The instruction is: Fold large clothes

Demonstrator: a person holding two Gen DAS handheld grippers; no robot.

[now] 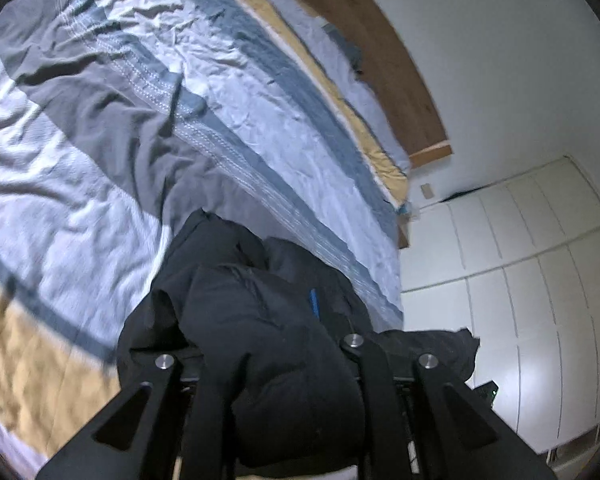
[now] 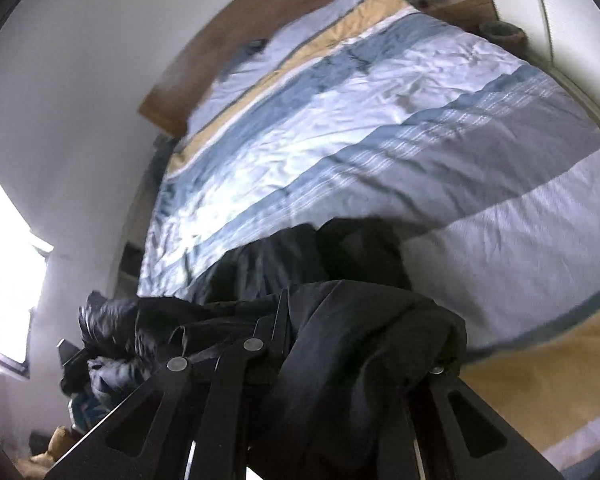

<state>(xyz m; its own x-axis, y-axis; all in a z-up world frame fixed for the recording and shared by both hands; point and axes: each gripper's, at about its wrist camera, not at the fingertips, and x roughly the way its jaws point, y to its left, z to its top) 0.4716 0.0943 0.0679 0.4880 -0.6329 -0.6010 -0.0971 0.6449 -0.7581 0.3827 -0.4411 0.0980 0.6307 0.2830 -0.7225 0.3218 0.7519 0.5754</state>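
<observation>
A large black garment (image 1: 236,280) is bunched over my left gripper (image 1: 278,360) and hangs above the striped bed. The cloth hides the fingertips, and the jaws are shut on it. A small blue tag (image 1: 313,300) shows in its folds. In the right wrist view the same black garment (image 2: 360,340) drapes over my right gripper (image 2: 320,320), which is shut on the fabric. One finger (image 2: 268,332) pokes out of the folds. A shiny padded part (image 2: 108,320) of the garment hangs to the left.
The bed has a rumpled duvet (image 1: 100,160) (image 2: 380,120) striped in blue, grey, white and yellow, with a wooden headboard (image 1: 360,40) (image 2: 240,40). White wardrobe doors (image 1: 520,260) stand beside it. A wooden nightstand (image 2: 460,8) is at the far corner, and a bright window (image 2: 4,240) is on the left.
</observation>
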